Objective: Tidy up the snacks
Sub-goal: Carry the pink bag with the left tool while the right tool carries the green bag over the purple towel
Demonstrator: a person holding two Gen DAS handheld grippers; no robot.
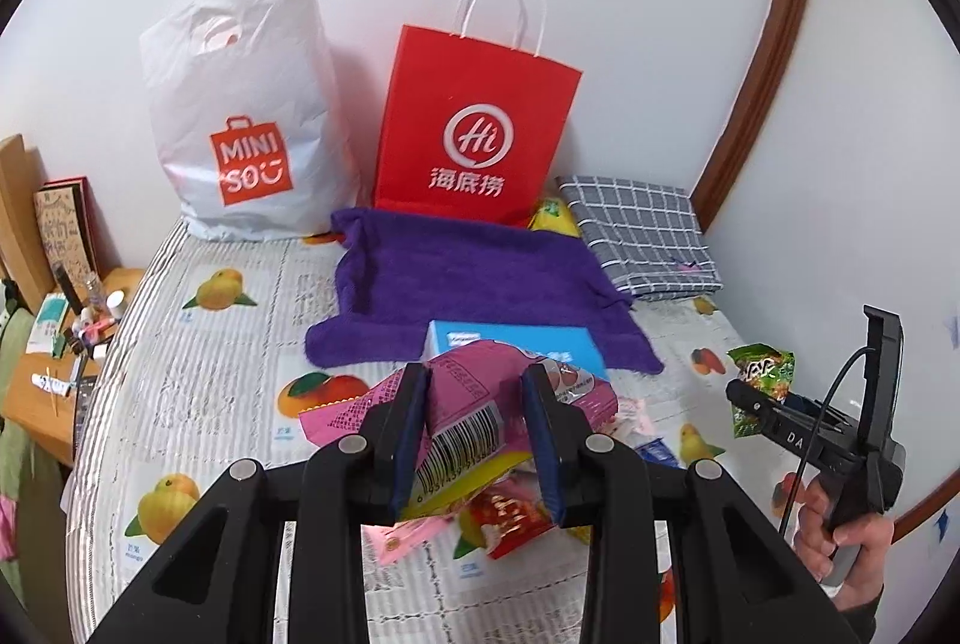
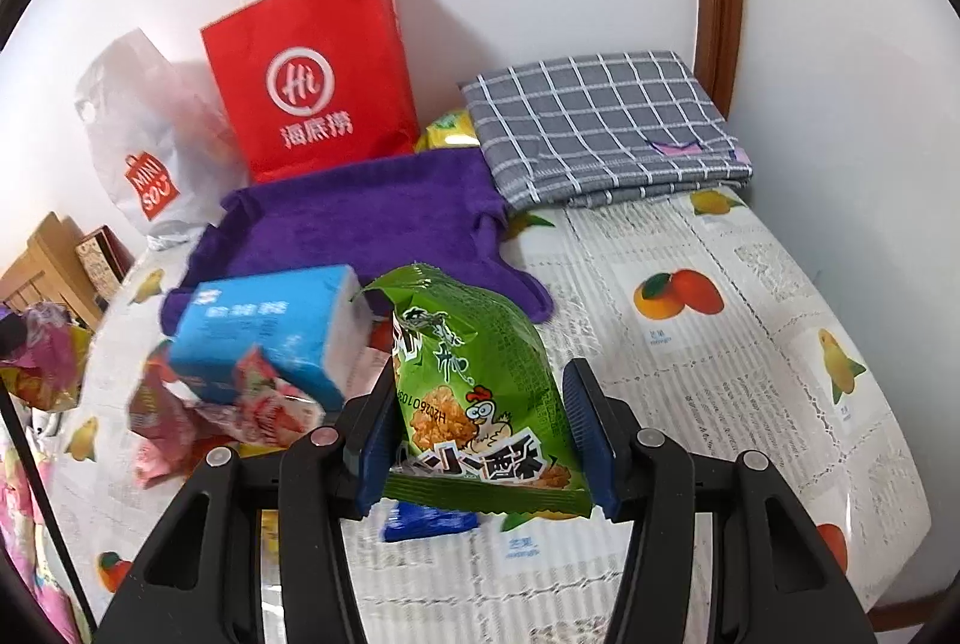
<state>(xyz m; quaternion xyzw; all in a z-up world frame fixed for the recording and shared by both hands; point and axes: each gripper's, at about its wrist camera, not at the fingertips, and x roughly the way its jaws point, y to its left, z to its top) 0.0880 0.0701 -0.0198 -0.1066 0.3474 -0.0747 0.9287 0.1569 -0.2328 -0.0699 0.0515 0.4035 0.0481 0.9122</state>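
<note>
We hold a gripper in each hand above a table covered with a fruit-print cloth (image 2: 750, 344). Our left gripper (image 1: 477, 434) is clamped on a pink snack packet (image 1: 462, 398): the two blue pads press on its sides, and the barcode end of the packet faces us between them. The packet hangs clear of the table, above a small heap of other snacks (image 1: 504, 515) that lie on the cloth, red and pink wrappers among them.

Our right gripper (image 2: 483, 440) grips a green snack bag (image 2: 480, 380) with a cartoon chicken printed on it. The bag stands upright between the blue pads, which touch its sides, and it too is lifted off the cloth. In the left wrist view we see this same green bag at the right, held by the other gripper, with a hand (image 1: 840, 542) on the handle.

Just left of the green bag lies a blue box (image 2: 270, 332), resting partly on a purple towel (image 2: 372, 224) and partly over loose wrappers. A small blue packet (image 2: 429, 521) lies on the cloth under the green bag. At the far side, against the wall, stand a red paper bag (image 2: 318, 74) and, to its left, a white plastic bag (image 2: 138, 146). A folded grey checked cloth (image 2: 600, 128) lies far right, with a yellow packet (image 2: 450, 131) between it and the red bag.
</note>
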